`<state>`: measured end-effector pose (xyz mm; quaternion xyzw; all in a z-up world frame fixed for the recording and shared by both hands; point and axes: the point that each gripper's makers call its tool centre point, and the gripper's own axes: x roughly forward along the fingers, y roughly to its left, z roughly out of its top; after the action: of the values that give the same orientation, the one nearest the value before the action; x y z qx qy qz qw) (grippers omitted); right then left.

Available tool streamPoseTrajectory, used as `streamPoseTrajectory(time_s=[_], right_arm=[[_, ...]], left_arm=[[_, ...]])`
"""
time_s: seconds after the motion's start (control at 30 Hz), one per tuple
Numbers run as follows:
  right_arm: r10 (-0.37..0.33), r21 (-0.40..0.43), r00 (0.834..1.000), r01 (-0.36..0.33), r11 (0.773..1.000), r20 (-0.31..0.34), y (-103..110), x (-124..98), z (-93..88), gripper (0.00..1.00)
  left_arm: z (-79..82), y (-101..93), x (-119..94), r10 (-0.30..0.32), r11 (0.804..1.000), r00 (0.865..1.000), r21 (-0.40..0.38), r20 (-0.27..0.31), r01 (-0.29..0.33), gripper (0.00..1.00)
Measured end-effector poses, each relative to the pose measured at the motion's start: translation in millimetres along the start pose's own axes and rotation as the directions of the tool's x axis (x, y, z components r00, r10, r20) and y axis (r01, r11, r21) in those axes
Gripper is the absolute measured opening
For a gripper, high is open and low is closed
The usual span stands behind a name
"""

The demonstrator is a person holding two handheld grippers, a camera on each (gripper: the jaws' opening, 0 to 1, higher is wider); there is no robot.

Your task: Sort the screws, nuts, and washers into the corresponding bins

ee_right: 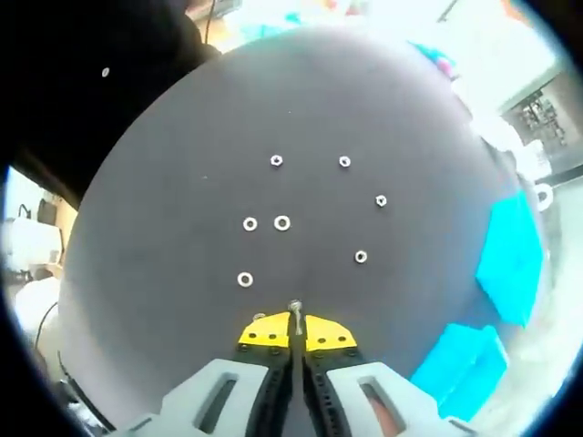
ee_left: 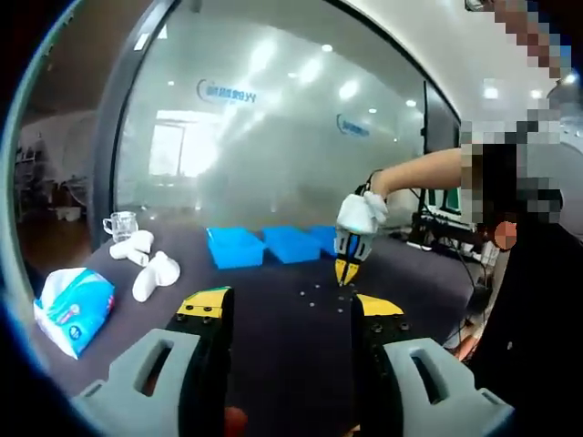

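Right gripper view: right claw (ee_right: 294, 320) clamped on a screw (ee_right: 294, 309), washers (ee_right: 281, 222) lying just beyond.

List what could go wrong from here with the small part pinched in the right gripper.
The right gripper pinches a small silver screw only at its yellow tips, so the screw could slip out on the way to the blue plastic bins. The loose silver washers and nuts lie close on the dark table; a low sweep might scatter them. The left gripper hangs open nearby and could get in the way.
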<state>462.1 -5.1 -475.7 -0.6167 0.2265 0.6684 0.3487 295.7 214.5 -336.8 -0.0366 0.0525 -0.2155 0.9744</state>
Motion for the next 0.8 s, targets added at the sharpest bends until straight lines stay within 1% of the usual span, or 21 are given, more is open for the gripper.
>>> streamPoseTrajectory(time_s=[0.07, 0.17, 0.23, 0.33, 0.4, 0.47, 0.57, 0.63, 0.67, 0.7, 0.73, 0.8], right_arm=[[0.000, 0.060, 1.000, 0.000, 0.998, 0.004, 2.2, -0.7, -0.1, 0.00], [-0.013, 0.062, 1.000, 0.013, 0.998, 0.007, 1.3, -0.9, -0.4, 0.00], [-0.026, 0.091, 1.000, 0.025, 0.996, 0.015, 1.4, -2.1, -0.5, 0.00], [-0.026, 0.175, 0.999, 0.020, 0.984, 0.028, 6.6, -6.2, -1.6, 0.00], [-0.035, 0.179, 0.999, 0.028, 0.983, 0.033, 7.7, -9.5, -1.1, 0.00], [-0.055, 0.204, 0.997, 0.044, 0.978, 0.051, 8.7, -13.8, 1.5, 0.00], [-0.095, 0.276, 0.990, 0.063, 0.959, 0.104, 10.0, -21.6, 8.6, 0.00], [-0.137, 0.320, 0.980, 0.086, 0.944, 0.142, 10.7, -29.5, 12.5, 0.00], [-0.166, 0.343, 0.972, 0.102, 0.934, 0.165, 10.4, -34.0, 15.0, 0.00], [-0.211, 0.383, 0.958, 0.124, 0.916, 0.196, 9.6, -40.8, 18.5, 0.00], [-0.242, 0.408, 0.945, 0.136, 0.903, 0.220, 10.1, -46.4, 21.4, 0.00], [-0.325, 0.466, 0.909, 0.177, 0.867, 0.261, 9.0, -59.2, 26.1, 0.00]], left_arm=[[0.6, 0.6, -0.2, 0.001, 1.000, 1.000, -0.002, 0.002, -0.001, 0.52], [0.9, 0.7, -0.3, 0.000, 1.000, 1.000, -0.002, 0.003, 0.000, 0.52], [1.2, 1.1, -0.5, -0.001, 1.000, 1.000, -0.002, 0.004, 0.001, 0.52], [1.7, 1.2, -0.1, -0.005, 1.000, 1.000, -0.006, 0.007, 0.005, 0.52], [2.3, 0.2, 1.0, -0.010, 1.000, 1.000, -0.004, 0.008, 0.010, 0.52], [3.7, -0.7, 2.5, -0.017, 1.000, 1.000, -0.005, 0.011, 0.017, 0.52], [5.3, -1.8, 5.3, -0.028, 1.000, 0.999, -0.007, 0.019, 0.029, 0.52], [5.9, -3.0, 7.0, -0.036, 0.999, 0.999, -0.009, 0.024, 0.037, 0.52], [6.2, -4.0, 7.9, -0.043, 0.999, 0.999, -0.011, 0.027, 0.043, 0.52], [6.5, -5.0, 9.0, -0.048, 0.999, 0.998, -0.011, 0.028, 0.049, 0.52], [6.7, -6.1, 10.1, -0.055, 0.998, 0.998, -0.009, 0.029, 0.055, 0.52], [7.8, -7.5, 12.2, -0.066, 0.998, 0.997, -0.007, 0.032, 0.066, 0.52]])
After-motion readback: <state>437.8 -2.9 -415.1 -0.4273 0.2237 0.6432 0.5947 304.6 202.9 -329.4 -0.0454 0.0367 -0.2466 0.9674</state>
